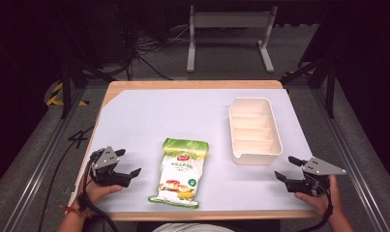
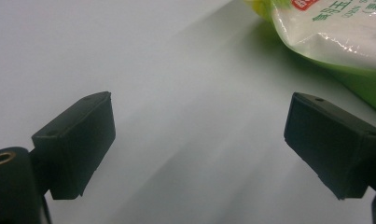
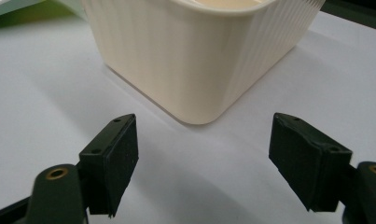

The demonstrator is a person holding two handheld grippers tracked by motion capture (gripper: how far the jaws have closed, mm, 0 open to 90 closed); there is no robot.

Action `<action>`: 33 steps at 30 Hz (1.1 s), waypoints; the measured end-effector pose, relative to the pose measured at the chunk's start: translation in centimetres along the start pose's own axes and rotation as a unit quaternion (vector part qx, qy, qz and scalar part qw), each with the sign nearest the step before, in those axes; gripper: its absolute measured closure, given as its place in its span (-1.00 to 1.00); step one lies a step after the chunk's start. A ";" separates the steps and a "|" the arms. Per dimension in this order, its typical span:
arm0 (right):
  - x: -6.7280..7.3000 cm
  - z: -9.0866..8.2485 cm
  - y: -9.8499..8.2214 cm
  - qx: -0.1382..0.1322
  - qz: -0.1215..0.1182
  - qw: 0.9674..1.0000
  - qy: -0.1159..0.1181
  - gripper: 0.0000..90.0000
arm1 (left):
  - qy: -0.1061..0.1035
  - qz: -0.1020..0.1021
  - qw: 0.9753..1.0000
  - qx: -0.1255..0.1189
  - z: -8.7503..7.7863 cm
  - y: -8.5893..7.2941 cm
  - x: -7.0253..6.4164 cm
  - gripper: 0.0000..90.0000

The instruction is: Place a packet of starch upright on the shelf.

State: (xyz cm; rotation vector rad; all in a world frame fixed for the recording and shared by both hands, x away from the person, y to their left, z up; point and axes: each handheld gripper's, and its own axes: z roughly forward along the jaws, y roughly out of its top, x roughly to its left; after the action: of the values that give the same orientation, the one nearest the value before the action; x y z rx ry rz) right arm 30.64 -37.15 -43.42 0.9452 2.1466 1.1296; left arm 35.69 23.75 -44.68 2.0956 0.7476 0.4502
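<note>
Bag (image 1: 180,172): lies flat on the white desk (image 1: 149,116), near its front edge, left of centre.
Bin (image 1: 254,130): cream, with dividers, stands right of the bag, apart from it.
Left gripper (image 1: 129,162): fingers wide apart, empty, just left of the bag.
Right gripper (image 1: 286,168): fingers wide apart, empty, near the bin's front corner.

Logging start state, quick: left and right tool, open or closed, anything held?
Left tool: open, nothing held, beside the snack bag.
Right tool: open, nothing held, near the cream basket.
</note>
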 end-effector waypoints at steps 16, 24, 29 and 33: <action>0.4 0.2 -0.2 0.021 -0.008 1.000 0.002 -0.47 | -0.070 0.031 0.997 0.033 2.3 3.7 0.3 -0.81; 0.7 0.0 -0.4 0.026 -0.011 1.000 0.003 -0.47 | -0.105 0.062 0.992 0.037 4.3 7.1 -0.1 -0.82; 0.7 -0.2 -0.5 0.027 -0.011 1.000 -0.004 -0.47 | -0.123 0.071 0.989 0.048 5.8 8.6 0.0 -0.85; 0.6 -0.1 -0.5 0.027 -0.006 1.000 -0.005 -0.47 | -0.131 0.085 0.986 0.060 7.1 9.9 -0.1 -0.87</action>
State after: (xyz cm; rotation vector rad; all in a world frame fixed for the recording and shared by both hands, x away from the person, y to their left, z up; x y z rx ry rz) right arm 29.98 -36.93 -43.87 0.9579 2.1818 1.0640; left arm 42.96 14.79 -40.75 2.2851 0.4542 0.2185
